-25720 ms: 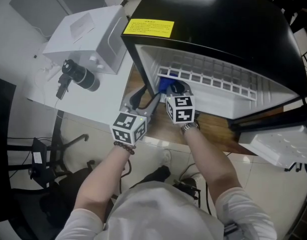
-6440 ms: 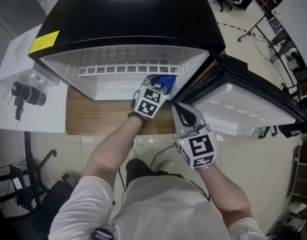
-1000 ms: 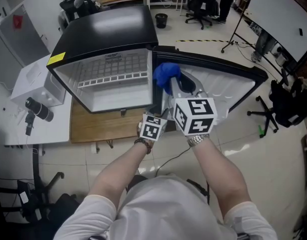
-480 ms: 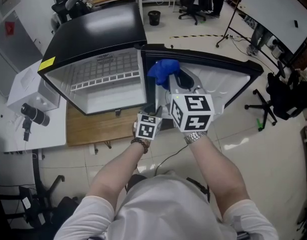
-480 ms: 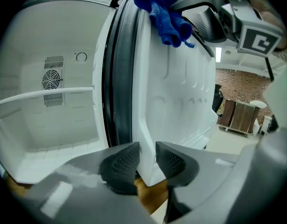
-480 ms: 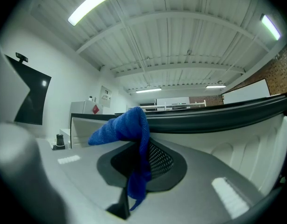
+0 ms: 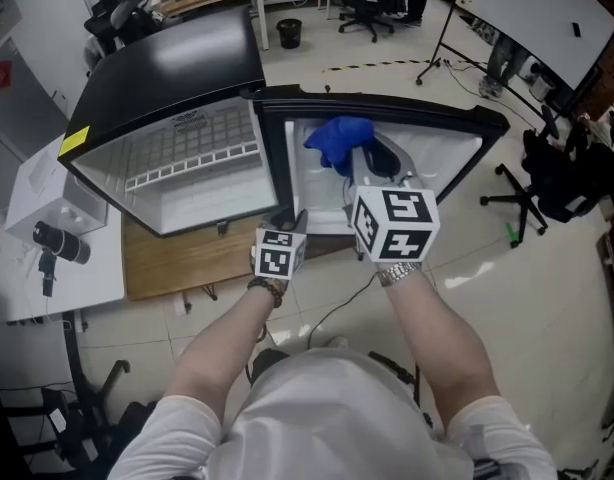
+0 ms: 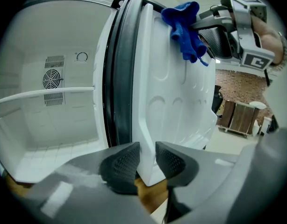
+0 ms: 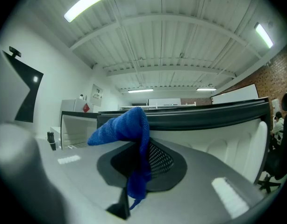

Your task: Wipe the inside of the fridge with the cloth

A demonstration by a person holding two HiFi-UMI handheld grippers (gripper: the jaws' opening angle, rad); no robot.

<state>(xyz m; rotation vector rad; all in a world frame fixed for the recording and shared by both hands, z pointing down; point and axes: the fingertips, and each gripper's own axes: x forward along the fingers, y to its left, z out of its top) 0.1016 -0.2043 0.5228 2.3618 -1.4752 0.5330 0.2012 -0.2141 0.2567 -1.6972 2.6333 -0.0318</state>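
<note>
The black fridge (image 7: 177,58) stands open, its white inside (image 8: 54,106) bare. Its door (image 7: 437,158) is swung out to the right. My left gripper (image 7: 292,218) sits at the door's lower near edge. In the left gripper view its pads (image 8: 122,160) clamp the white inner edge of the door (image 8: 171,92) from both sides. My right gripper (image 7: 359,163) is held over the door's inner face, shut on a bunched blue cloth (image 7: 337,143). The cloth (image 9: 127,129) hangs down between the right gripper's (image 9: 141,160) jaws, and the cloth (image 8: 185,29) also shows above the door from the left gripper.
A wire shelf (image 7: 187,173) spans the fridge interior. The fridge rests on a wooden board (image 7: 177,258). A white table with a black lens-shaped device (image 7: 52,243) is at the left. Office chairs (image 7: 562,168) and a whiteboard (image 7: 527,8) stand to the right.
The left gripper's jaws have come together on the door's edge. The right gripper with the cloth stays raised over the door. The head view has drifted.
</note>
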